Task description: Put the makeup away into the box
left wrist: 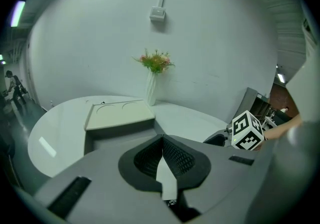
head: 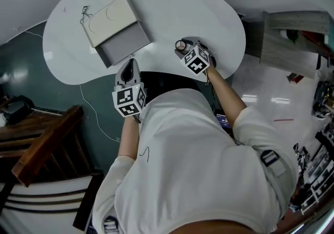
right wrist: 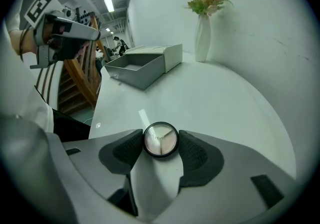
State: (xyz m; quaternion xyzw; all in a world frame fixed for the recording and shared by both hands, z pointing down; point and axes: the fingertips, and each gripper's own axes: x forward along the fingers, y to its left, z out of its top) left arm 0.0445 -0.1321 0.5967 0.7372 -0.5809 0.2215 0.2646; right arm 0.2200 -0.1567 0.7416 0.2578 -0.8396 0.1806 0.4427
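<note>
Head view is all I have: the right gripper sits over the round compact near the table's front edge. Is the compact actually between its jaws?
Observer: Yes. The right gripper view shows the compact lying flat on the table, between the pads of the right gripper. The jaws stand apart and are not clamped on it.
Operator: And the left gripper, is it carrying anything?
Observer: No. In the left gripper view, the left gripper has its jaws together with nothing between them, and it points toward the box.
</note>
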